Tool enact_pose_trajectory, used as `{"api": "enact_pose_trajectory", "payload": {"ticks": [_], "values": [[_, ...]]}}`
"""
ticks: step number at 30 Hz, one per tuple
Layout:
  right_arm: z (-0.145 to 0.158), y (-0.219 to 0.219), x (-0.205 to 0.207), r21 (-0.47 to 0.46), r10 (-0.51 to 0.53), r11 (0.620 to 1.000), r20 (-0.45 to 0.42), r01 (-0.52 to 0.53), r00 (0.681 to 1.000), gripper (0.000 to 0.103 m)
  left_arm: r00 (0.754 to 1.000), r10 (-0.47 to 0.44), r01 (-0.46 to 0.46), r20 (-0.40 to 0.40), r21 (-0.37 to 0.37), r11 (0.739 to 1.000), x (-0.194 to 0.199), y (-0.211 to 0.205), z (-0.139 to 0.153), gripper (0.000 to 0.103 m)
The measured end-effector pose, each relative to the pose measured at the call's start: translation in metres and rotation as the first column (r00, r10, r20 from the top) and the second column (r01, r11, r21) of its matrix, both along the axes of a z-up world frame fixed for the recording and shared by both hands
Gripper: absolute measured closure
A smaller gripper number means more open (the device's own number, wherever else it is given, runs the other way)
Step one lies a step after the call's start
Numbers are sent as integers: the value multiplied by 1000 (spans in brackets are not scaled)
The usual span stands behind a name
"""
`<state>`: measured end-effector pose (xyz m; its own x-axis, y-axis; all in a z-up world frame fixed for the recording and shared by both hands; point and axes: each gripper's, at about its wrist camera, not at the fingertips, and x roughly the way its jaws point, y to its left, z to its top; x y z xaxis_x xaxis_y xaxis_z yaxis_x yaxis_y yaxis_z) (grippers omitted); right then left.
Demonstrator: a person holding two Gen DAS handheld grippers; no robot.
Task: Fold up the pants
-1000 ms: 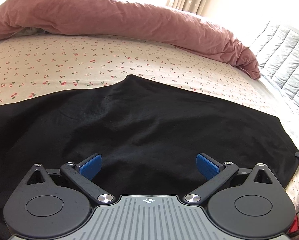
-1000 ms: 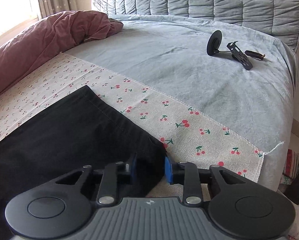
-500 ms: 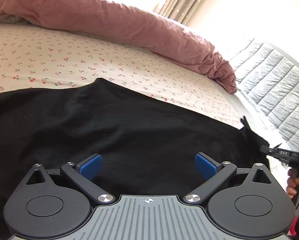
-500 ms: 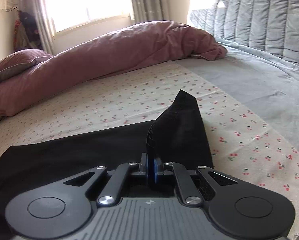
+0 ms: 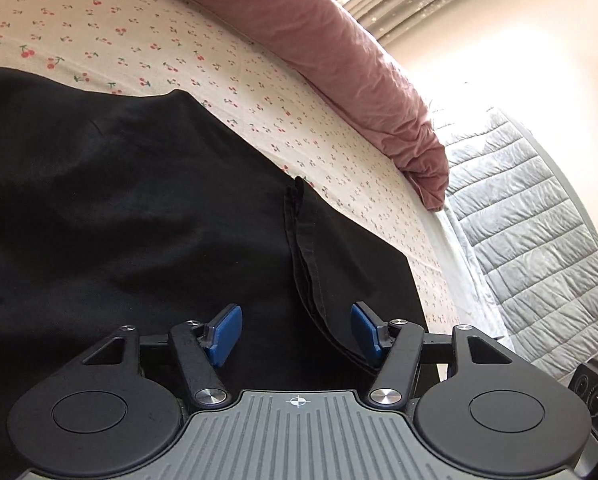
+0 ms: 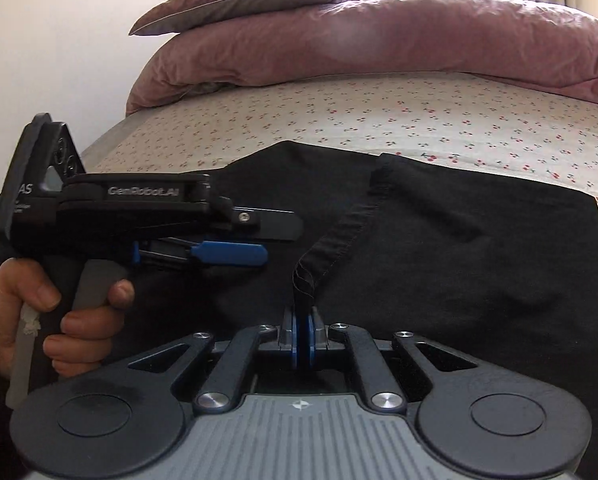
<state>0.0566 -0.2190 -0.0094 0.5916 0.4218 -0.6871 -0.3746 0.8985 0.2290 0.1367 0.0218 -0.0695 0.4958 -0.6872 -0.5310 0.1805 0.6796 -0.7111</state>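
Observation:
Black pants (image 5: 139, 220) lie spread on the cherry-print sheet (image 5: 259, 92). Their right end is folded back over the rest, and its stitched hem (image 5: 303, 248) runs down between the blue pads (image 5: 227, 332) of my left gripper (image 5: 297, 334). That gripper's jaws are closing and stand half apart, with the pads clear of the cloth. In the right wrist view, my right gripper (image 6: 303, 334) is shut on the hem (image 6: 305, 280), which rises from its pads. The left gripper (image 6: 275, 240) hovers just to its left, over the pants (image 6: 459, 240), held by a hand (image 6: 39, 300).
A rolled pink duvet (image 6: 379, 40) with a pillow (image 6: 239, 0) on top lines the far side of the bed. A grey quilted cover (image 5: 531, 240) lies past the sheet's right edge. A black device (image 5: 595, 396) sits at the lower right.
My right gripper has carried the pants' end leftwards, up and over the rest, close to the left gripper. The left gripper has rolled, sunk a little and narrowed its jaws around the hem.

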Motion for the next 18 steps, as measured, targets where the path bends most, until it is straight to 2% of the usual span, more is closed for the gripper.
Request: {"api": "enact_pose_trajectory", "payload": {"ticks": [2,6,9,11,13,14,15,18], "values": [[1,3,1,22,23,999,-10,-23,1000,96,1000,3,-3,-19,-18,1000,4,3,-3,54],[5,8,-2,81,69,995,-37,-66,997,96,999,15,-17,-44,-44,999,10,5,-8,61],[7,15,-7,101,93,991,-42,-88,995,94,999,26,-27,-38,-30,999,12,3,-11,75],[7,16,-8,109,110,988,-45,-105,993,89,999,30,-30,-28,-11,999,13,1,-12,91],[5,14,-7,132,120,985,-61,-111,991,76,999,35,-35,-12,20,999,14,-3,-13,102],[5,14,-5,140,126,984,-72,-115,989,69,999,37,-37,-1,35,999,13,-3,-12,102],[6,13,-5,149,135,981,-73,-123,988,58,999,36,-36,8,53,998,11,-4,-10,103],[14,8,-9,155,143,979,-42,-134,989,45,999,26,-30,41,108,994,7,-4,-1,103]]}}
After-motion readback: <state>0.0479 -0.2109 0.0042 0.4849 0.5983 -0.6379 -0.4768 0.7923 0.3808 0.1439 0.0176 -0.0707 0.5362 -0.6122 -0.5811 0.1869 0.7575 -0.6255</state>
